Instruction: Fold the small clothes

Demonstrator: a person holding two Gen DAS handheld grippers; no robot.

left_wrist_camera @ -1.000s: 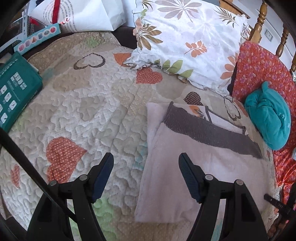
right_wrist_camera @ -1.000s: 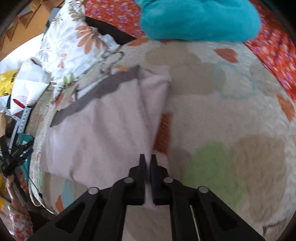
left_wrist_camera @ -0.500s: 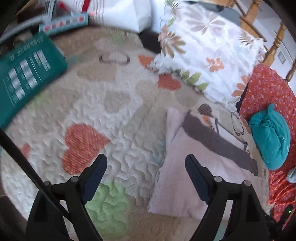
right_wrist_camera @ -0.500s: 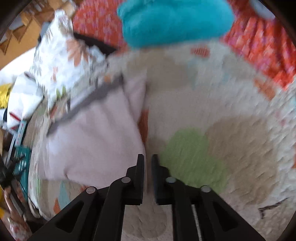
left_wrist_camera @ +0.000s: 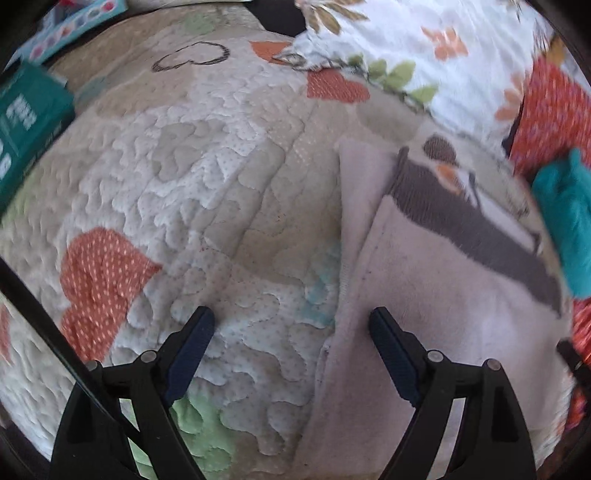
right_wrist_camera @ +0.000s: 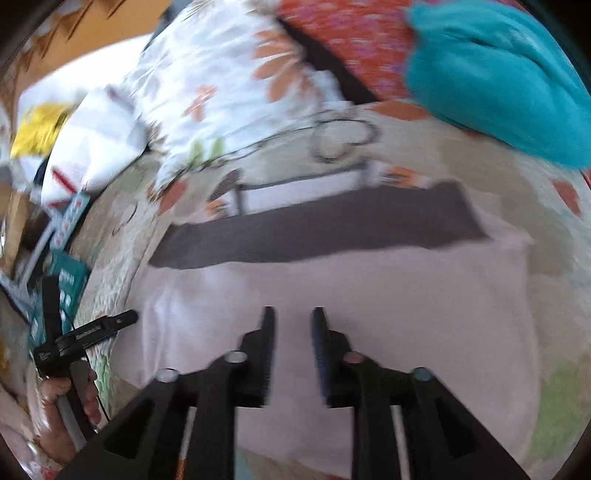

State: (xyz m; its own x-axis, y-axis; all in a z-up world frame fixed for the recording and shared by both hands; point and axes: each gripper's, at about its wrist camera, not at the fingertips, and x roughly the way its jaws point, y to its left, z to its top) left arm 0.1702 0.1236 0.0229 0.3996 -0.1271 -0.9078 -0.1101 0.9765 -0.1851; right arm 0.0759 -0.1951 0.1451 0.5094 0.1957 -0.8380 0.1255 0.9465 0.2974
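Observation:
A pale pink garment (left_wrist_camera: 436, 306) with a dark brown waistband (left_wrist_camera: 472, 221) lies flat and folded on the quilted bedspread (left_wrist_camera: 207, 192). It also shows in the right wrist view (right_wrist_camera: 369, 288), with its waistband (right_wrist_camera: 317, 229) on the far side. My left gripper (left_wrist_camera: 291, 328) is open wide and empty over the garment's left edge. My right gripper (right_wrist_camera: 293, 321) is partly open and empty, just above the middle of the garment. The left gripper's handle and hand (right_wrist_camera: 81, 336) show at the left in the right wrist view.
A floral pillow (left_wrist_camera: 424, 48) lies at the head of the bed. A teal bundle of cloth (right_wrist_camera: 498, 77) rests on a red patterned cover (left_wrist_camera: 550, 114) to the right. A green box (left_wrist_camera: 26, 122) and a strip of packaging (left_wrist_camera: 74, 26) lie at the left.
My right gripper has opened and swung left from the garment's right edge to over its middle. My left gripper stayed open and moved closer to the garment's left edge.

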